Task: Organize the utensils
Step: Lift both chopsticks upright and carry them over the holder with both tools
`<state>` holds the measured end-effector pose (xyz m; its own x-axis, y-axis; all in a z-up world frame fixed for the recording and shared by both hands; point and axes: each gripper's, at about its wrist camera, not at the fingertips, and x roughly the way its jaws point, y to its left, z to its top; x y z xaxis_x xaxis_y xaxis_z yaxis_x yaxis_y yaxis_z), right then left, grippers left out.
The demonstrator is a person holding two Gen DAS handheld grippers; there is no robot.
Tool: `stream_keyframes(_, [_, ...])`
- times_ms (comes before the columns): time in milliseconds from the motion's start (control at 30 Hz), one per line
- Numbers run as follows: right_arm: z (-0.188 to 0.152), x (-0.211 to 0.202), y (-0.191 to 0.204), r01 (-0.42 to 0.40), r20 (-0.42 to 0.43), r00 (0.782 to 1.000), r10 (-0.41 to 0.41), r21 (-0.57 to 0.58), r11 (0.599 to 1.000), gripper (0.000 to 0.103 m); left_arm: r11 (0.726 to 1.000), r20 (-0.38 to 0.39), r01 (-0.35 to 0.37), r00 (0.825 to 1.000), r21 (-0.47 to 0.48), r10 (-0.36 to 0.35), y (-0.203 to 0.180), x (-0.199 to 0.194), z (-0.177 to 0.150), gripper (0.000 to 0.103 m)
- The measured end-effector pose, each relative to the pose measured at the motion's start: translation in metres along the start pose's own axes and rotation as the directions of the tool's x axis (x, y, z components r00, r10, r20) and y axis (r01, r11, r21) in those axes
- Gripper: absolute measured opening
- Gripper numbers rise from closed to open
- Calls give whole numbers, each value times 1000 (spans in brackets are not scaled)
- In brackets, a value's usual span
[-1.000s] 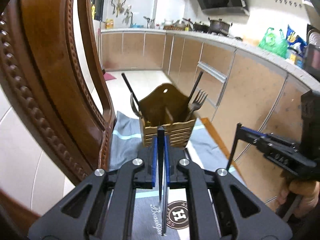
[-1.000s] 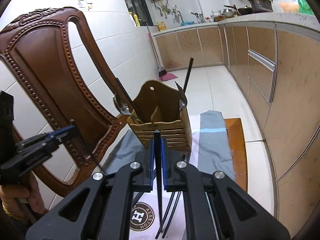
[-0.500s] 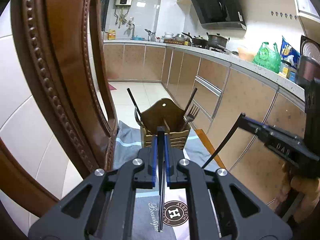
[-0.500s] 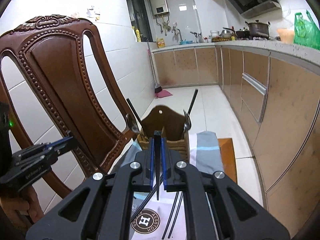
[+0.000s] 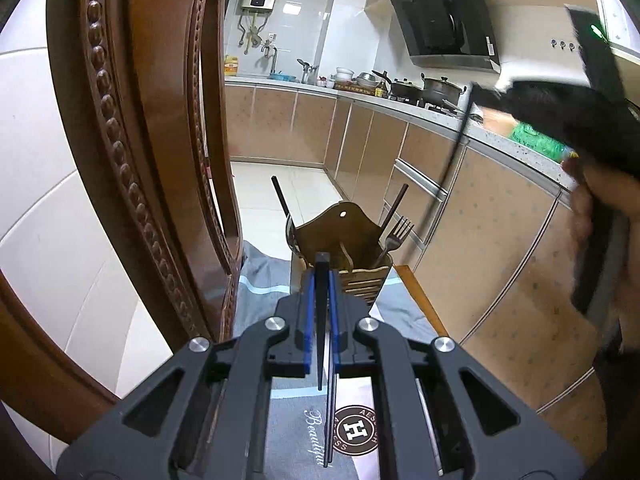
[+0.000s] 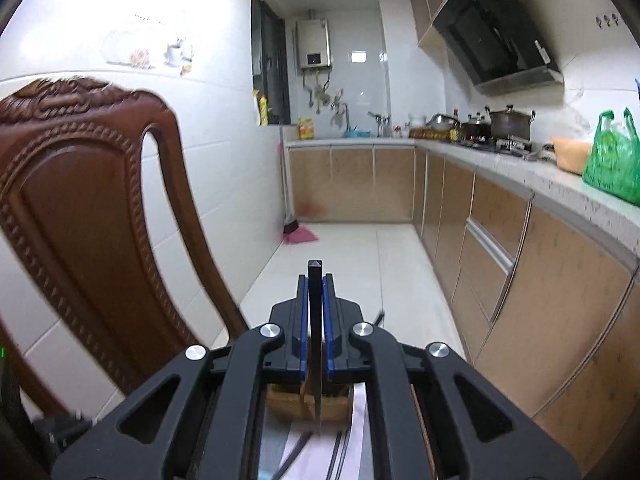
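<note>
A wooden utensil holder (image 5: 352, 256) stands on a grey cloth (image 5: 260, 276) and holds a fork (image 5: 394, 236), a spoon and two dark chopsticks. My left gripper (image 5: 321, 276) is shut on a black chopstick (image 5: 321, 320), just short of the holder. My right gripper (image 6: 316, 292) is shut on another black chopstick (image 6: 316, 340), raised high; it shows in the left wrist view (image 5: 560, 128) with its chopstick (image 5: 448, 168) hanging over the holder. The holder (image 6: 304, 400) shows below the right gripper. Loose chopsticks (image 5: 330, 420) lie on the cloth.
A carved brown wooden chair back (image 5: 140, 160) stands close on the left of the holder. Kitchen cabinets (image 6: 500, 240) and a counter with pots and a green bag (image 6: 612, 160) run along the right. A round logo (image 5: 356, 430) marks the cloth.
My right gripper has risen well above the holder with its chopstick and tilted up. My left gripper has also risen a little, still holding its chopstick.
</note>
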<state>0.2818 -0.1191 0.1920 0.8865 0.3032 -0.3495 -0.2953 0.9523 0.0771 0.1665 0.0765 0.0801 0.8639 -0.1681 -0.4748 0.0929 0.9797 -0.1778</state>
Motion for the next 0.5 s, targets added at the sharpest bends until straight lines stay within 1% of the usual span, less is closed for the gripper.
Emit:
stream_keyframes(100, [9,21,1,23,11,1000,-24,16,1000,7,1000,-1,7,1000,-4,-7,3,2,0,6])
stream_keyframes(200, [6,45,3,41,4,999,-41,18,999,7,1000,-2,12,1000,-10,-13,4,3,0,6])
stream_keyframes(233, [1,57,2,52,-7,999,-52,25,998,7,1000,-2,13,1000,-12,-13,5,4,0,6])
stream_keyframes(367, [-25,98,-13,57,-83,995,-47,122,991,7,1000,-10,12,1000,-13,-12,6,6,-1,6])
stream_keyframes(500, [-63,121,-34,60,-157,987,-27,209,976,8,1000,-16,11,1000,-19,-12,9,10,-1,6])
